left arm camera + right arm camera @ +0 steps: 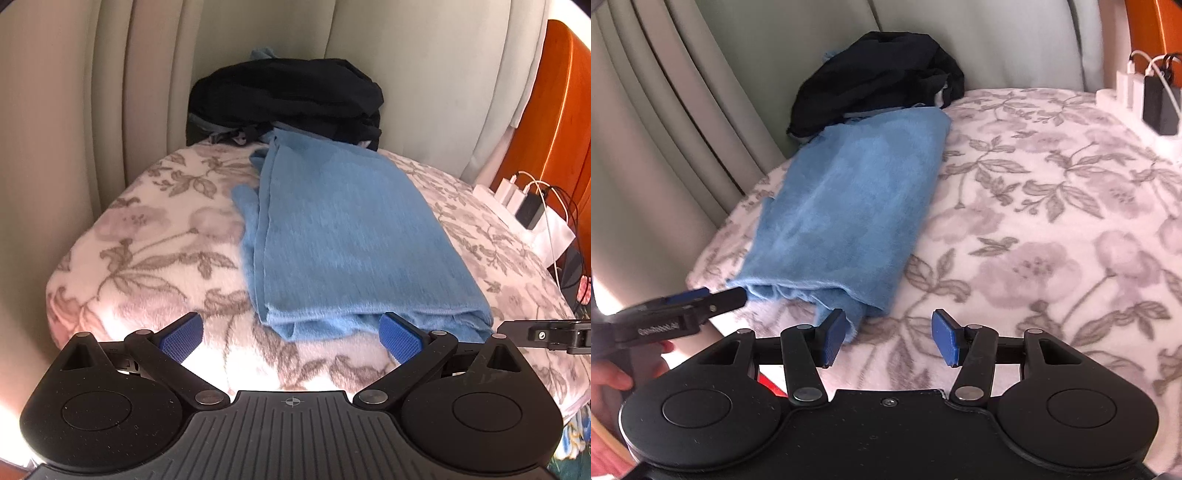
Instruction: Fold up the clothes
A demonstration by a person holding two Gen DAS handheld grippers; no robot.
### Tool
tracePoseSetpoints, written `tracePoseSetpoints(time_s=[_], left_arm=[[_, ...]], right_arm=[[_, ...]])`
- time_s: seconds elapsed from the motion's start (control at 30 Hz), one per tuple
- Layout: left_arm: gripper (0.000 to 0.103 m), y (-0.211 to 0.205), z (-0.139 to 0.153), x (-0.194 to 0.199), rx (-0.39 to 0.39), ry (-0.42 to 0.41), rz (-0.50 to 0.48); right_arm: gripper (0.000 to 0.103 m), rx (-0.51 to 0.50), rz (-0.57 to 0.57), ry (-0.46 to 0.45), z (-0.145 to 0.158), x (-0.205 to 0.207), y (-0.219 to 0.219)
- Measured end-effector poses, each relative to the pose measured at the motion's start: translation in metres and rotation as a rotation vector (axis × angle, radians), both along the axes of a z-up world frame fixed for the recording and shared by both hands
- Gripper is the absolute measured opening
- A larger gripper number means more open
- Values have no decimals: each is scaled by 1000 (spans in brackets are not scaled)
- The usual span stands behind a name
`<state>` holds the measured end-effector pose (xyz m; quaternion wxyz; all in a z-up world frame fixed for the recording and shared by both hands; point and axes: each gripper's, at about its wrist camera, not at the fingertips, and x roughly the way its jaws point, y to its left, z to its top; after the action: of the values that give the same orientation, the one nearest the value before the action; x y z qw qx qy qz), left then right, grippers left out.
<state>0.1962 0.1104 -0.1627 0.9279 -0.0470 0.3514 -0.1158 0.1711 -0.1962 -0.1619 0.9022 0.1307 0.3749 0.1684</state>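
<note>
Blue cloth (343, 236) lies folded on the flowery blanket (147, 243); dark clothes (284, 99) hide its far end. Left gripper (291, 338) and right gripper (888, 338) are both spread, pinching nothing.

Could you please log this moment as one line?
left claw: open | right claw: open | blue garment: folded lengthwise on floral blanket, unheld

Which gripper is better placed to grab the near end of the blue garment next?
Probably the right gripper: its left pad sits right against the near corner of the blue garment. The left gripper hangs open just short of that edge. Neither holds it.
</note>
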Motion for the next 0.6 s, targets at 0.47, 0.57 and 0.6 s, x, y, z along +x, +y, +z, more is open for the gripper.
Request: tracePoseSetpoints(time_s=[0.47,0.57,0.6], left_arm=[[103,-8,-1,21,-20,-8,39],[103,-8,-3,24,-22,-10,43],[103,-8,-4,25,-18,-6,44]], right_arm=[[54,85,-21,28,-1,24,2],[55,99,-24,35,-2,27,1],[55,104,-27,37,-3,28,1]])
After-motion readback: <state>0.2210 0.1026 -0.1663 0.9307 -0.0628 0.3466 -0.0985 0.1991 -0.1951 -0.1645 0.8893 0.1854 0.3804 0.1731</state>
